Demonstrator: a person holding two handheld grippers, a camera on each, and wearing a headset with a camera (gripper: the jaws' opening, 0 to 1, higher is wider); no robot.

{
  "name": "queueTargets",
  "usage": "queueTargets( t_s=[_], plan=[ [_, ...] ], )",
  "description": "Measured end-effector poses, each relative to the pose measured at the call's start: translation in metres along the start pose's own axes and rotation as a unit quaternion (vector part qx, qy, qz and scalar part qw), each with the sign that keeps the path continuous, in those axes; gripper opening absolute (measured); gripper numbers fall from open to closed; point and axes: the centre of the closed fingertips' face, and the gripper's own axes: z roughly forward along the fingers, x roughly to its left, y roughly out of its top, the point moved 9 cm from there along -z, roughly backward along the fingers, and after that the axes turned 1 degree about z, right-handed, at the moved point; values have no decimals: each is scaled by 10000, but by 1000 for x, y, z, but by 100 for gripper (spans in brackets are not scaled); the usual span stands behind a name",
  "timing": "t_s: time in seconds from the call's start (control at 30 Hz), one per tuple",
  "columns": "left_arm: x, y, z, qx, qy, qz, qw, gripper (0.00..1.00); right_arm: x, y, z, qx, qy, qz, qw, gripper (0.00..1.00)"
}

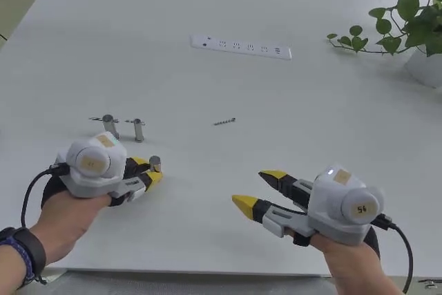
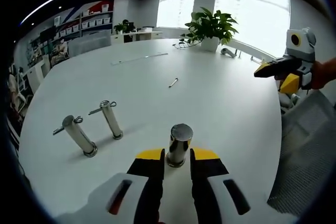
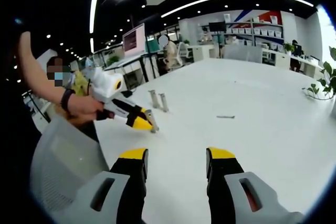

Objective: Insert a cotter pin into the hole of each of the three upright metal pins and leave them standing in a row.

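Note:
Two upright metal pins stand side by side at the left, each with a cotter pin through its top; they also show in the left gripper view. A third metal pin with a bare top stands upright on the table, and my left gripper is shut on its lower part. In the head view this pin sits at the left gripper's tips. One loose cotter pin lies mid-table. My right gripper hovers open at the near right, holding nothing.
A white power strip lies at the far middle of the white table. A potted plant stands at the far right corner. The table's front edge runs just below both hands.

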Motion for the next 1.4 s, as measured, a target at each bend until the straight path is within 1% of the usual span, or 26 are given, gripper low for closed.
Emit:
queueTargets(
  t_s=[0.17, 0.33, 0.4, 0.7, 0.77, 1.0, 1.17, 1.27, 1.4],
  plan=[
    [0, -1, -10, -14, 17, -25, 10000, 20, -2, 2, -1, -43, -42, 5, 10000, 47],
    [5, -1, -17, -41, 77, -73, 9999, 21, -2, 1, -1, -34, -52, -7, 10000, 47],
    [6, -1, -20, -51, 95, -87, 9999, 21, -3, 2, -2, -85, -80, 50, 9999, 47],
    [7, 2, -28, -129, 157, -168, 9997, 22, -5, 0, -1, -59, -76, 54, 9999, 47],
    [8, 2, -30, -156, 167, -226, 9995, 23, -6, 0, -1, -46, -75, 65, 9999, 47],
    [7, 2, -39, -195, 216, -274, 9992, 26, -7, -4, 1, 46, -56, 30, 10000, 47],
    [6, 3, -46, -249, 262, -347, 9987, 29, -11, -8, 2, 134, -25, 67, 9999, 47],
    [6, 4, -54, -327, 315, -402, 9982, 30, -14, -8, 2, 185, -33, 47, 9998, 47],
    [4, 6, -60, -366, 330, -385, 9980, 31, -19, -9, 3, 232, -48, 51, 9997, 47]
  ],
)
